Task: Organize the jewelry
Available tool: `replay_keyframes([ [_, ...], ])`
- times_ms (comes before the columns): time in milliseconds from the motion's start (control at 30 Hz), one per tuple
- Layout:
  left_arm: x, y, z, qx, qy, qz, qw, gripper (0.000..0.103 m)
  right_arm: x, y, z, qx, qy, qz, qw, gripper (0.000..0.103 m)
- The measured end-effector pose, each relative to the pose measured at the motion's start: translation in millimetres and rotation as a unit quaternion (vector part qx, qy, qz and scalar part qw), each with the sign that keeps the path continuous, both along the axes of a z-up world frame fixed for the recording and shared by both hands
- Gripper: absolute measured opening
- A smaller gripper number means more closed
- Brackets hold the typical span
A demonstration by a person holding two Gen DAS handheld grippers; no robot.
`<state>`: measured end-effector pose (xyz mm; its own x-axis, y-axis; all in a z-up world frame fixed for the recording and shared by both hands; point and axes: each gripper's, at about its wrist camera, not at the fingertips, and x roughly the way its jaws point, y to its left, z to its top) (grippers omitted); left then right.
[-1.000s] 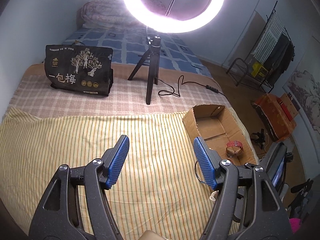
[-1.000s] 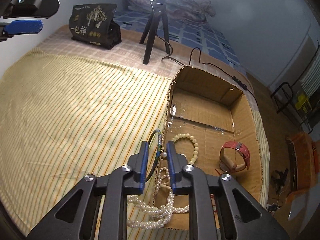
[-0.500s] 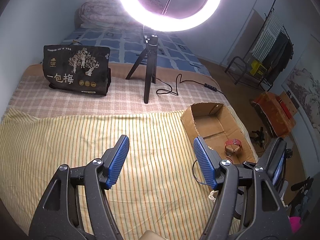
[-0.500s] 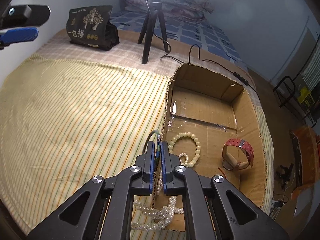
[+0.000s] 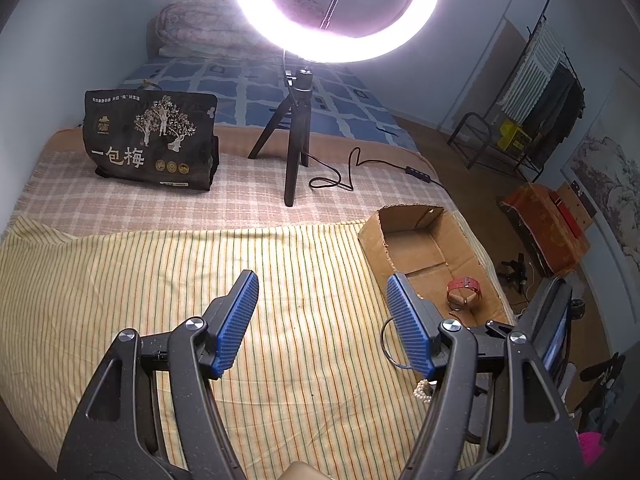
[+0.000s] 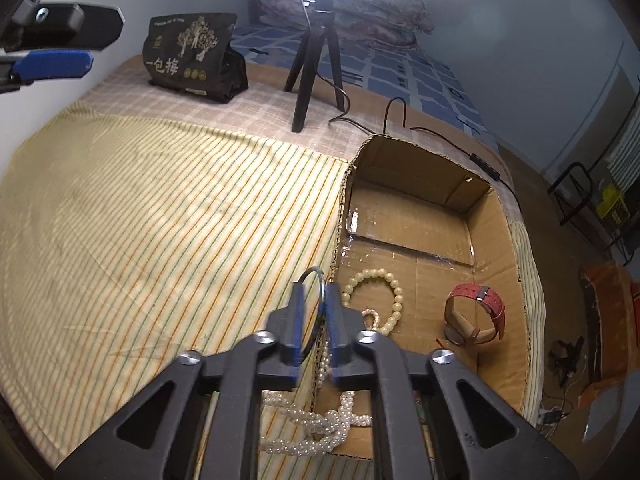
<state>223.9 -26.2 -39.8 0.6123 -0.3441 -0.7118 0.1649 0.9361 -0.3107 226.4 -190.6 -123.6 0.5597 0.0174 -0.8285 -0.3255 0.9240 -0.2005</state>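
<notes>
My right gripper (image 6: 316, 288) points down at the near left wall of the cardboard box (image 6: 420, 168). A thin green bangle (image 6: 312, 270) stands on edge between its jaws, which are opening, and a gap shows beside the ring. A cream bead bracelet (image 6: 372, 273) and a red-strapped watch (image 6: 480, 300) lie inside the box. A long pearl necklace (image 6: 304, 420) drapes over the box's near edge onto the striped cloth. My left gripper (image 5: 322, 280) hovers open over the yellow striped cloth (image 5: 160, 300), nothing between its blue pads.
A ring light on a black tripod (image 5: 296, 148) stands behind the cloth, its cable (image 5: 348, 172) trailing right. A black snack bag (image 5: 152, 140) sits at the back left. The bed's right edge drops to the floor beside the box.
The right jaws closed onto the bangle half a second ago and have now parted a little. The left gripper has not moved.
</notes>
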Motion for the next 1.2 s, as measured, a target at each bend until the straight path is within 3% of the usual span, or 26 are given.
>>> replay_keyframes([
  [133,-0.3,-1.7,0.0,-0.003,0.001,-0.004,1.0,0.069,1.2,4.7,-2.6,-0.027,-0.005,0.002,1.0,0.018],
  [300,-0.4,1.2,1.8,-0.01,0.001,-0.004,0.9999,0.069,0.5,14.0,-11.9,-0.099,-0.008,0.007,0.995,0.018],
  [367,-1.0,2.4,3.1,-0.012,0.0,-0.002,0.9999,0.069,0.5,14.1,-9.7,-0.087,-0.008,0.007,0.996,0.008],
  [533,-1.2,5.0,4.4,-0.016,-0.001,0.0,0.9999,0.069,-1.7,11.8,2.5,-0.054,-0.011,0.006,0.998,0.001],
  [733,-1.2,4.6,4.1,-0.016,-0.001,0.0,0.9999,0.069,-4.3,10.6,16.1,-0.015,-0.018,0.006,1.0,0.0],
  [900,-1.0,5.0,3.4,-0.016,0.003,-0.001,0.9999,0.069,-4.3,5.0,16.2,0.029,0.004,-0.001,1.0,0.0],
  [967,-0.5,5.8,2.7,-0.018,0.004,-0.001,0.9998,0.069,-8.3,0.8,17.4,0.058,0.018,-0.009,0.998,0.008],
  [1033,0.0,7.5,1.7,-0.017,0.005,-0.001,0.9998,0.069,-20.5,-3.2,22.7,0.081,0.012,-0.015,0.997,0.03],
  [1200,-0.3,13.3,-1.0,-0.016,0.008,-0.002,0.9998,0.069,-62.2,-4.9,29.6,0.118,-0.005,-0.012,0.993,0.033],
])
